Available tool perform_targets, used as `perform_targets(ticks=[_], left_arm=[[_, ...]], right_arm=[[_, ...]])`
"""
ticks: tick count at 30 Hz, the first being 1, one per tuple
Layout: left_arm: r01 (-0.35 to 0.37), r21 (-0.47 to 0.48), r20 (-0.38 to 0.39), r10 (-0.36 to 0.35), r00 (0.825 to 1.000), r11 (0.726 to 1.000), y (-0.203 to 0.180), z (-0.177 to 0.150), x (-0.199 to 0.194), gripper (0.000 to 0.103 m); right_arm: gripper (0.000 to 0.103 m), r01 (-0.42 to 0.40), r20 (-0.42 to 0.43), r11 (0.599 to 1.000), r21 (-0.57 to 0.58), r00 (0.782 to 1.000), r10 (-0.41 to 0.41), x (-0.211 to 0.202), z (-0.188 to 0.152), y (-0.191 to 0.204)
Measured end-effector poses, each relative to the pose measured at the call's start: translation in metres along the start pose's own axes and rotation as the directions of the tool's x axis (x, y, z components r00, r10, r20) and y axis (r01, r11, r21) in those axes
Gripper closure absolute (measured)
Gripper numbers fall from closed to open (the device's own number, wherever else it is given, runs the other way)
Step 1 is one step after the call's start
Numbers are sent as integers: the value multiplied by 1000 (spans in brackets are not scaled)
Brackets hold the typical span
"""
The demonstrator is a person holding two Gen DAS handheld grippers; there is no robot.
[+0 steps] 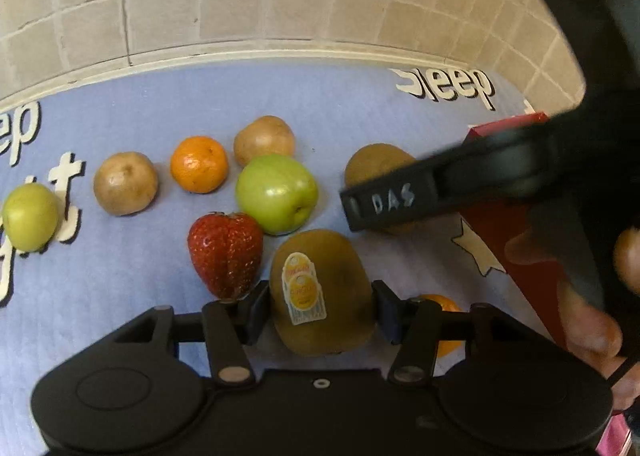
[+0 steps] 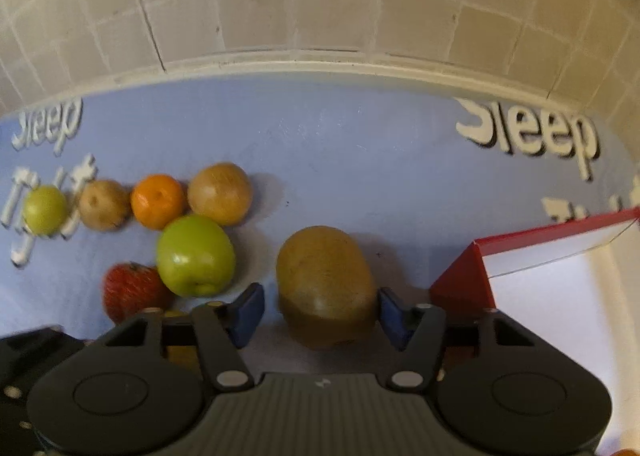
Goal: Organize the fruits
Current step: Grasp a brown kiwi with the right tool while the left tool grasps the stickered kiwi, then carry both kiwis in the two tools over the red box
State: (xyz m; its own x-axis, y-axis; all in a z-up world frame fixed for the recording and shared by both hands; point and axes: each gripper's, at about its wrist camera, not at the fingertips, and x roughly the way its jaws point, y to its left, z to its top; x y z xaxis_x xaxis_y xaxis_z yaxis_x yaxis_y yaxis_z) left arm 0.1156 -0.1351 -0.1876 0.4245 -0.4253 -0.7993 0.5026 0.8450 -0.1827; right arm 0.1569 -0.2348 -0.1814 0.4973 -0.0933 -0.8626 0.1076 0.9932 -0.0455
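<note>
Both spread claws, left (image 1: 322, 306) and right (image 2: 320, 314), straddle kiwis; an orange (image 1: 442, 306) hides behind the left.

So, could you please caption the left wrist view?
Left tongs straddling a stickered kiwi beside a strawberry.

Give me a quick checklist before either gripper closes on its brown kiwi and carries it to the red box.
1. Left gripper straddles the stickered brown kiwi: ok.
2. Left pads touching that kiwi: cannot tell.
3. Right gripper straddles the plain brown kiwi, jaws open: ok.
4. Red strawberry sits close beside the left finger; clearance: not ok.
5. Red-walled white-lined box open, visible interior bare: ok.
6. Right gripper crosses in front of the left's view toward the box: not ok.
</note>
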Motion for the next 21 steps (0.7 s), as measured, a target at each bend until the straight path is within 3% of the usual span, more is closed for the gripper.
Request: perform_targets(ticks=[5,10,12,17,21], left_arm=[[-6,-2,12,6,1000,1000,0,-3,-10,39],[-10,24,73,8,997,1000,-3,4,-39,40],[-14,62,122,7,992,998,-14,11,-55,40],[32,169,260,-76,963,985,-52,48,-99,40],[83,303,338,-188,922,949,-98,84,-119,40]], right_arm=[[50,0,17,1000,26,1000,0,-1,-5,-3],[50,-195,59,960,199,981,187,-25,-7,-39],[50,-240,113,945,224,969,219,-49,-10,-53],[50,-245,293,936,254,941,167,-126,-10,-100],[50,-171,423,942,288,906,35,-187,-13,-148]])
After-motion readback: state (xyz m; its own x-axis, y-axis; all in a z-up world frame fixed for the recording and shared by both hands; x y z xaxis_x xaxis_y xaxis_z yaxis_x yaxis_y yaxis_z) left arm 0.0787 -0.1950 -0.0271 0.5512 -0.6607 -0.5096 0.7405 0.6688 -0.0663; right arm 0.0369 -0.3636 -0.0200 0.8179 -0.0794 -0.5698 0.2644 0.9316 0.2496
